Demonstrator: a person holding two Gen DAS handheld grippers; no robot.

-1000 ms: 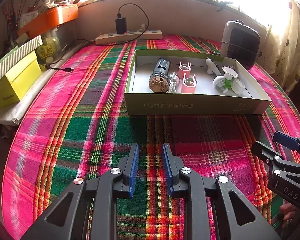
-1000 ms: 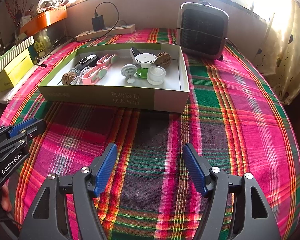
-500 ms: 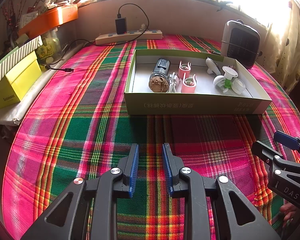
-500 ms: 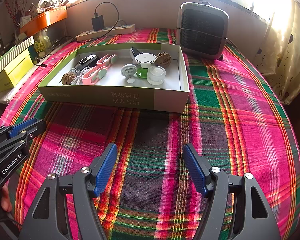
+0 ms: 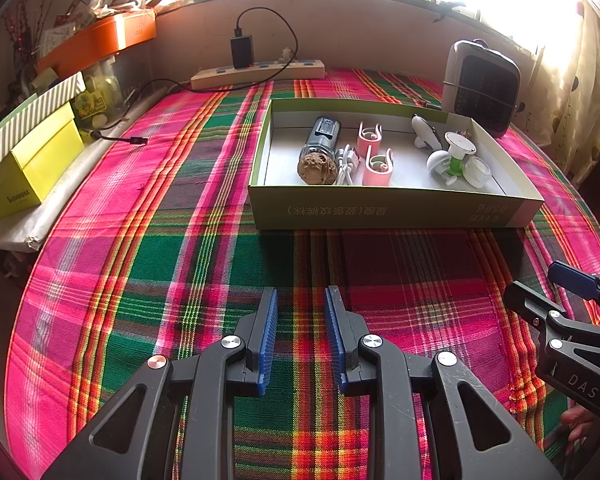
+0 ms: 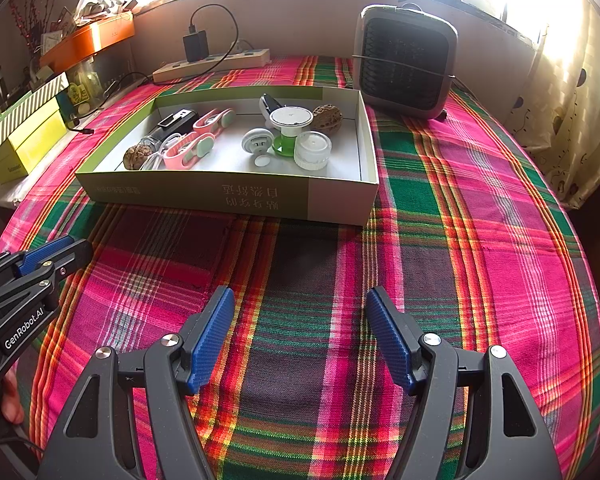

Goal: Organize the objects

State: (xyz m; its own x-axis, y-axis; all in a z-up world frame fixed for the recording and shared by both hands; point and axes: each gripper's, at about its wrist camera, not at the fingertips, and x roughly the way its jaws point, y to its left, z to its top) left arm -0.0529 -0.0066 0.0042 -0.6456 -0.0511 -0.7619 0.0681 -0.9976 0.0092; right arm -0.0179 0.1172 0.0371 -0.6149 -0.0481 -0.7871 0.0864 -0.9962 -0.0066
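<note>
Plaid cloth (image 5: 180, 264) covered the worktop, and on it sat a shallow green box (image 5: 392, 210) holding the small things. Inside lay a walnut (image 5: 317, 169) touching a dark cylindrical gadget (image 5: 323, 136), a coiled white cable (image 5: 345, 160) just beside them, and two pink clips (image 5: 376, 164) near the middle. Toward the box's right end stood a white-and-green piece (image 6: 289, 128), a white jar (image 6: 311, 151), a white plug-like part (image 6: 257, 141) and a second walnut (image 6: 327, 118).

Left tool (image 5: 300, 320) hovered above the cloth, well short of the box, its blue pads nearly together with a narrow gap and nothing between them. Right tool (image 6: 300, 320) hung at the same near edge, spread wide and empty. Behind the box stood a small heater (image 6: 406, 62) and a power strip (image 5: 258, 74).
</note>
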